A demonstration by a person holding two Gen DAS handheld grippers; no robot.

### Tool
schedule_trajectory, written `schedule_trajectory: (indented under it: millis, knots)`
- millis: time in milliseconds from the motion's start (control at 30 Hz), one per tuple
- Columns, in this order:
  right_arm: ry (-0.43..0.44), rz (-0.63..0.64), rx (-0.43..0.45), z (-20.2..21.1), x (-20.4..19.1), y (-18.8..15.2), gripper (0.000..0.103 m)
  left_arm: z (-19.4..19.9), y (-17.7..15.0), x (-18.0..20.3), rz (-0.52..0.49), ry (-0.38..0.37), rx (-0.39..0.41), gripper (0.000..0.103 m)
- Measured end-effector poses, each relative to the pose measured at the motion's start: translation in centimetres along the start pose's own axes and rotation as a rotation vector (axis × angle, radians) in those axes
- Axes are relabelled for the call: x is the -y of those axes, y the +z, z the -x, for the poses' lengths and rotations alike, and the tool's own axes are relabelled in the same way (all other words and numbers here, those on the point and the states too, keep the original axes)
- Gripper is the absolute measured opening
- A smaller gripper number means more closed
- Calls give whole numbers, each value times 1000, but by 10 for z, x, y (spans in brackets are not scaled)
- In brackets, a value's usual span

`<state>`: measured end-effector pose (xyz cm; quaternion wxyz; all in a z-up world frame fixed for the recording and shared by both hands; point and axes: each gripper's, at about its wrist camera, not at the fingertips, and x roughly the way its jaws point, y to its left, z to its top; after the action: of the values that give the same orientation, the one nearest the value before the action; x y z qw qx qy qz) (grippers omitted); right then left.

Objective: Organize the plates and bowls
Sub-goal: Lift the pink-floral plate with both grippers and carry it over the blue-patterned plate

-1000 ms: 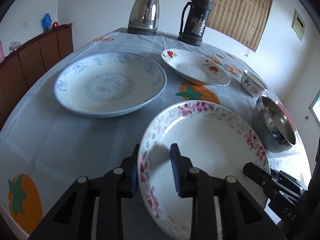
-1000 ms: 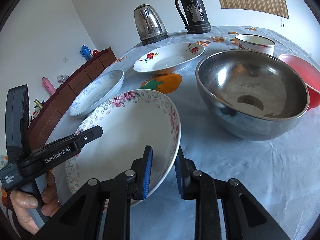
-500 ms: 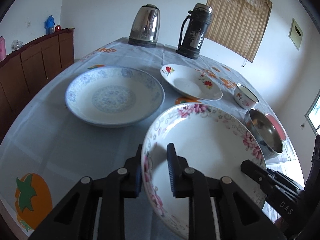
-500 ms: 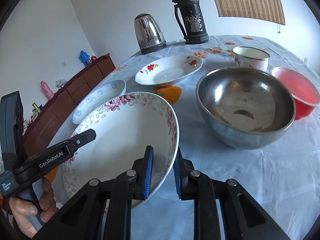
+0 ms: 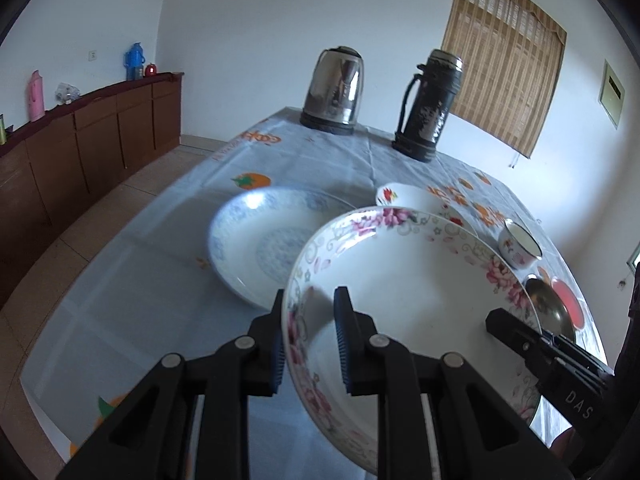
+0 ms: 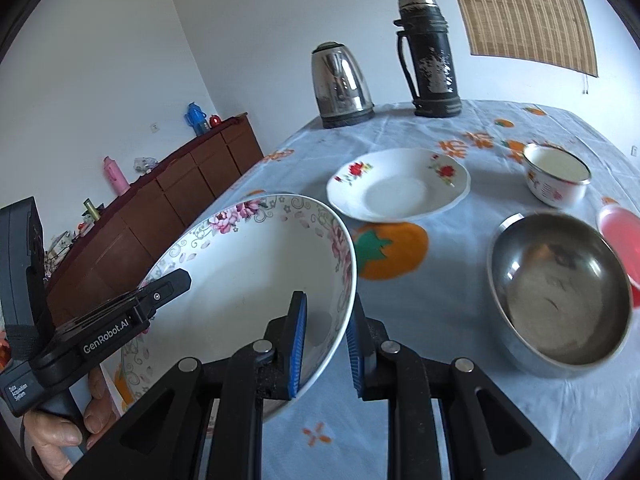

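Both grippers hold one pink-flowered plate point(image 5: 404, 280) in the air above the table. My left gripper point(image 5: 310, 332) is shut on its left rim. My right gripper point(image 6: 326, 344) is shut on its right rim; the plate also shows in the right wrist view point(image 6: 248, 264). A blue-patterned plate point(image 5: 260, 240) lies on the table below and to the left, partly hidden by the held plate. A white plate with red flowers point(image 6: 396, 188) lies further back. A steel bowl point(image 6: 560, 292), a red bowl point(image 6: 620, 240) and a small enamel cup point(image 6: 556, 176) stand on the right.
A steel kettle point(image 5: 334, 88) and a dark thermos point(image 5: 430, 108) stand at the far edge of the table. The tablecloth point(image 6: 460, 420) is pale blue with orange prints. A brown sideboard point(image 5: 88, 140) runs along the left wall.
Both grippers have lifted the pink-flowered plate well up off the table; the other dishes now look lower and farther. The plate has drifted left over the blue-patterned plate's edge.
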<state>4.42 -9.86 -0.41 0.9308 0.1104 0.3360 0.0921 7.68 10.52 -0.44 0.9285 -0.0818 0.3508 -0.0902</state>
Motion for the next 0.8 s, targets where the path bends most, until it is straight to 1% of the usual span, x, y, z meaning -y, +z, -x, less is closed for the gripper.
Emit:
schedule_trajectory:
  millis: [167, 267, 400, 533, 800]
  knots:
    - [19, 32, 27, -14, -17, 20, 21, -2, 17, -12, 14, 37, 35, 19]
    - [25, 40, 40, -26, -24, 31, 21, -9, 24, -19, 23, 55, 42, 19]
    - [19, 40, 34, -48, -31, 40, 21, -25, 31, -30, 53, 78, 33, 19]
    - [18, 40, 19, -70, -36, 44, 21, -38, 38, -39, 59, 113, 28, 19]
    - [13, 31, -14, -106, -41, 49, 21, -62, 45, -52, 68, 141, 3, 19]
